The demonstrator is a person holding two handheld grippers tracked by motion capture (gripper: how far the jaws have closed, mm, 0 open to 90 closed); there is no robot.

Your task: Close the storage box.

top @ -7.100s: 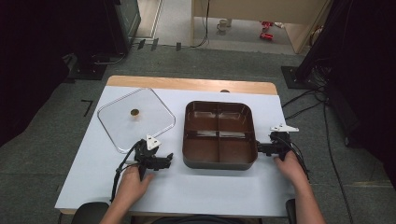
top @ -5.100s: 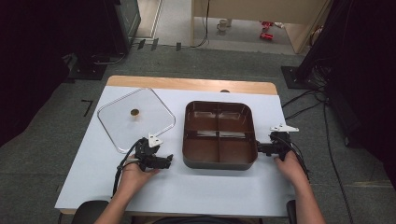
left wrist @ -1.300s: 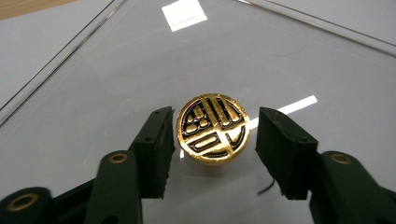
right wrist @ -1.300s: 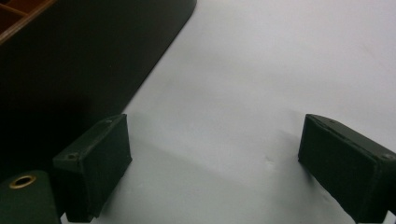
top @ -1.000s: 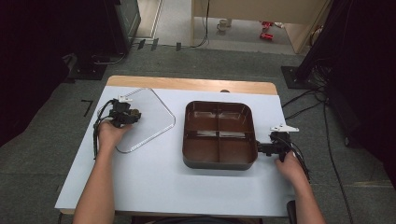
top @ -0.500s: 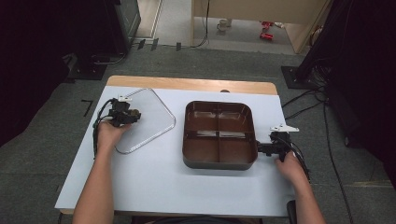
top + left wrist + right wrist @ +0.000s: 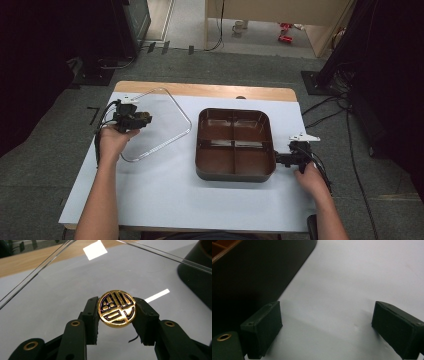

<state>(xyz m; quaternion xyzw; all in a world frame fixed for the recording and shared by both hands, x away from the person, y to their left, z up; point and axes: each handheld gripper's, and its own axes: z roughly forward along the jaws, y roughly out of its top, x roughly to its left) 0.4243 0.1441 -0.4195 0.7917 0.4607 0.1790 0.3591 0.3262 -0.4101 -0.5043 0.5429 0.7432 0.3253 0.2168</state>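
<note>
Left gripper (image 7: pixel 116 315) clamps gold knob (image 7: pixel 116 308) of glass lid (image 7: pixel 159 122), left of brown tray (image 7: pixel 235 172).
Right gripper (image 7: pixel 325 327) gapes empty beside tray's right wall, probably steadying it for lidding.

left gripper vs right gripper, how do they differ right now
The left gripper has its jaws closed around the gold knob of the clear lid; the right gripper stands wide open with nothing between its jaws. The left gripper is over the lid at the table's left side; the right gripper sits low on the white table beside the brown tray. Both have black jaws.
</note>
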